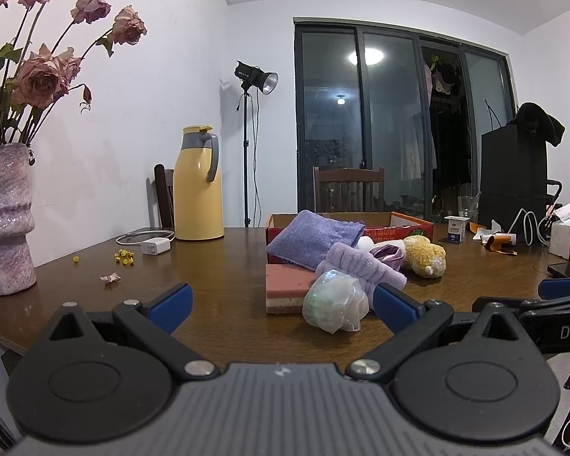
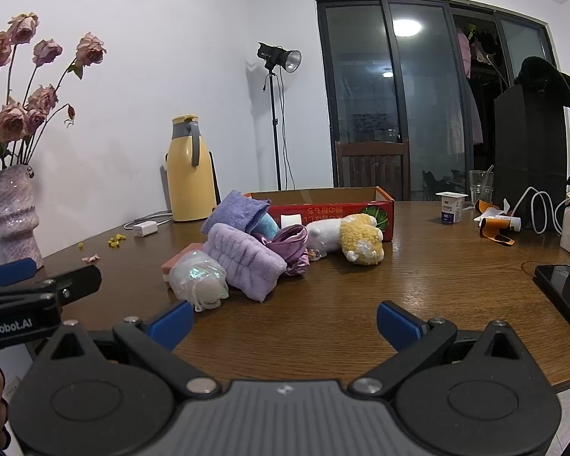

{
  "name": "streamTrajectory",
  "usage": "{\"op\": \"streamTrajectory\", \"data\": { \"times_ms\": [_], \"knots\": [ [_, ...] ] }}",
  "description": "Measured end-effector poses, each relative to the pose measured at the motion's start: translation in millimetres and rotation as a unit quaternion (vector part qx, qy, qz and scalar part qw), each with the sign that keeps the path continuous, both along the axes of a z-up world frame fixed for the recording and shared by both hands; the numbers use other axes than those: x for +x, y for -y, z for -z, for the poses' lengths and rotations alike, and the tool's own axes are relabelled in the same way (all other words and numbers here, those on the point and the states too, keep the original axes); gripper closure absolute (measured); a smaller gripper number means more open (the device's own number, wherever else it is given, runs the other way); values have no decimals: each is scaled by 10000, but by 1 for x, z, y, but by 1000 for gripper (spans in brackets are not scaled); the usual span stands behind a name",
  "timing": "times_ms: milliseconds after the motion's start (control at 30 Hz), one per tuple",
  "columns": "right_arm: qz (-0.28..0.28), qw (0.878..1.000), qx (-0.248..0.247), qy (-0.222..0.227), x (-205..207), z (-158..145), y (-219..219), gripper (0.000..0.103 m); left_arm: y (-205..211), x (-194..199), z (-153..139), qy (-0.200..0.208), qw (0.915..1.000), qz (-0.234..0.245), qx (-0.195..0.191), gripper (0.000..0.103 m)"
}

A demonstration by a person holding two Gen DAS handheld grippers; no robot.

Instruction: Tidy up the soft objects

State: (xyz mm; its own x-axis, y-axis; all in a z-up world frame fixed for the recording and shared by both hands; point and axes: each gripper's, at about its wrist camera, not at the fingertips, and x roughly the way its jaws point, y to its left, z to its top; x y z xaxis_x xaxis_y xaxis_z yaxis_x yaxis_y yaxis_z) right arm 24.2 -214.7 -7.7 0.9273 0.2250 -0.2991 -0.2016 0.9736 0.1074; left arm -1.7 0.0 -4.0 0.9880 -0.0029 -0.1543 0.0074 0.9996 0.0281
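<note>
— On the counter point(image 2: 342, 304), right in front of the red cardboard box point(image 2: 323, 207), sits the soft pile: bagged bundle point(image 2: 199, 277), lilac towel point(image 2: 247, 262), plush toy point(image 2: 355, 237), pink sponge point(image 1: 288, 288).

— Why bunched there?

— Probably staged beside the box for loading.

— And the claws?

— Left claw point(image 1: 281, 306) and right claw point(image 2: 283, 325) are both spread wide, holding and touching nothing.
</note>
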Motion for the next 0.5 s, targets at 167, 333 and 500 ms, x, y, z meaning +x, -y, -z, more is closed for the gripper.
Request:
{"op": "streamTrajectory", "data": {
  "times_ms": [167,333,500],
  "knots": [
    [77,10000,-18,47,10,2,3,0,-4,12,1,40,9999,62,155,0],
    [32,9999,34,-125,42,6,4,0,-16,48,0,-186,9998,-68,16,0],
    [-114,9993,243,-268,90,-1,5,4,-24,89,-10,-376,9990,-16,-239,0]
  ]
}}
